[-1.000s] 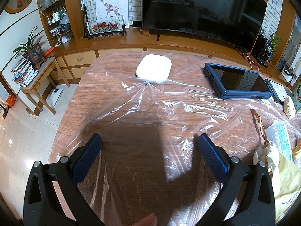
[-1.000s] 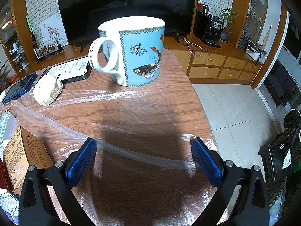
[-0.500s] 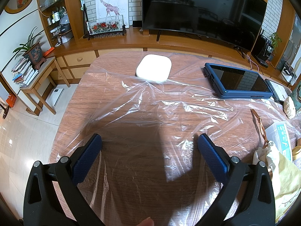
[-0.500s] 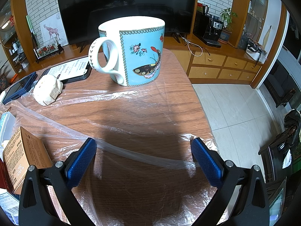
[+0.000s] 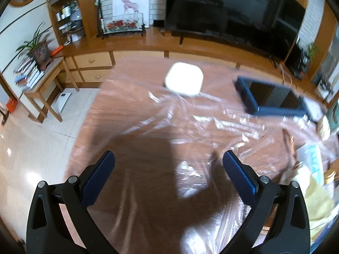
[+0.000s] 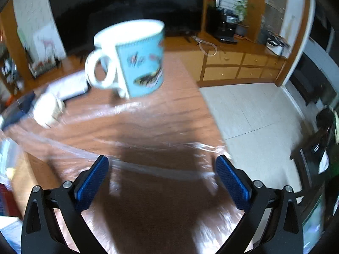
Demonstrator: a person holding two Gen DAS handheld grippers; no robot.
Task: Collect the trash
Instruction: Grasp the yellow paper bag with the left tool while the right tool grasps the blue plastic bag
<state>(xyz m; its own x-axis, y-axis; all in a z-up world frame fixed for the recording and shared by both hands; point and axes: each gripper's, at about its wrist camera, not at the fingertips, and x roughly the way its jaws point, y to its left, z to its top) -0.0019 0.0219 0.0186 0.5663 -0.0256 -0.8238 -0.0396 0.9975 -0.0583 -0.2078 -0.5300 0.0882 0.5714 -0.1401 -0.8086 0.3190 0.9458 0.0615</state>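
Note:
A clear plastic sheet point(image 5: 190, 127) lies crumpled over the wooden table point(image 5: 131, 114); it also shows in the right wrist view point(image 6: 148, 167). My left gripper point(image 5: 168, 163) is open and empty above the sheet. My right gripper point(image 6: 162, 169) is open and empty above the sheet's edge near the table's right side. A crumpled pale wad point(image 6: 47, 110) lies at the left of the right wrist view. A yellowish paper bag point(image 5: 313, 199) and a small carton point(image 5: 315, 160) lie at the right of the left wrist view. Both views are blurred.
A white square box point(image 5: 184, 81) and a blue-cased tablet point(image 5: 273, 101) lie at the table's far side. A blue butterfly mug point(image 6: 135, 61) stands ahead of the right gripper. A brown box point(image 6: 31, 173) is at its left. The table edge drops to tiled floor point(image 6: 254, 114).
Both grippers have lifted and the views have gone blurred with motion. The table things sit lower and farther in both views. Both stay open.

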